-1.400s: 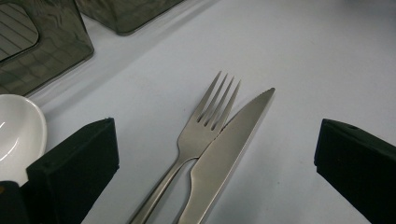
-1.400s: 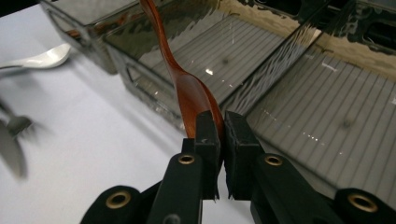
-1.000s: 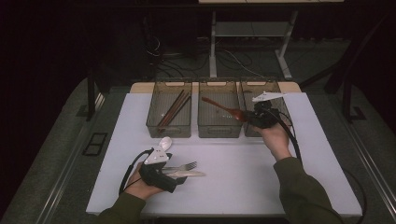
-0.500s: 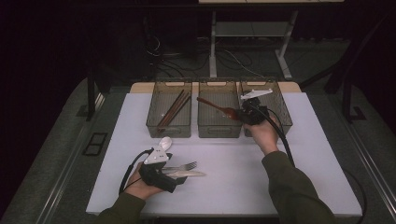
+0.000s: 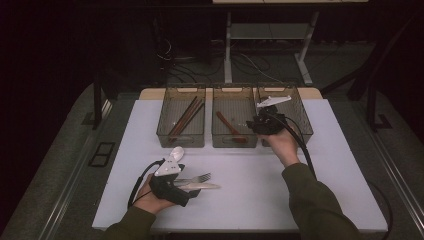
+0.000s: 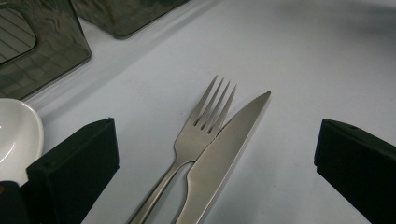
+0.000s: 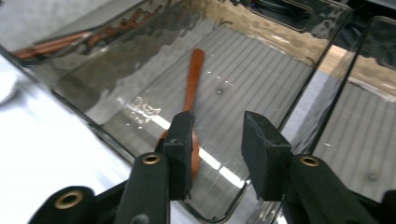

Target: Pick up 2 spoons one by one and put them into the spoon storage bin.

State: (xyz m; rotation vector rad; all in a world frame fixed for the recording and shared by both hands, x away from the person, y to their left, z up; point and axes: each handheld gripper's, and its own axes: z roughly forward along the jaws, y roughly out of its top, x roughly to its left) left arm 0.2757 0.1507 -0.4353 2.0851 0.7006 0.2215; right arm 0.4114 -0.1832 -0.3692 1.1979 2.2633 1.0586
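Note:
A brown wooden spoon (image 5: pixel 229 127) lies in the middle clear bin (image 5: pixel 235 90); its handle (image 7: pixel 194 77) rests on the ribbed floor. My right gripper (image 5: pixel 253 125) hovers over that bin's right side. In the right gripper view this gripper (image 7: pixel 217 149) is open, with nothing between its jaws and the spoon's bowl just below the left one. A steel fork (image 6: pixel 205 116) and knife (image 6: pixel 229 140) lie side by side on the white table. My left gripper (image 6: pixel 215 140) is open wide around them, and it (image 5: pixel 186 187) rests near the front edge.
Brown chopsticks (image 5: pixel 185 117) lie in the left bin (image 5: pixel 182 89). The right bin (image 5: pixel 301 117) stands beside my right hand. A white spoon (image 6: pixel 14 135) lies just left of my left gripper. The table top (image 5: pixel 330 170) ends close behind the bins.
My right gripper carried the wooden spoon left over the middle bin and let it go; the spoon now lies on the bin floor. The left gripper has stayed in place.

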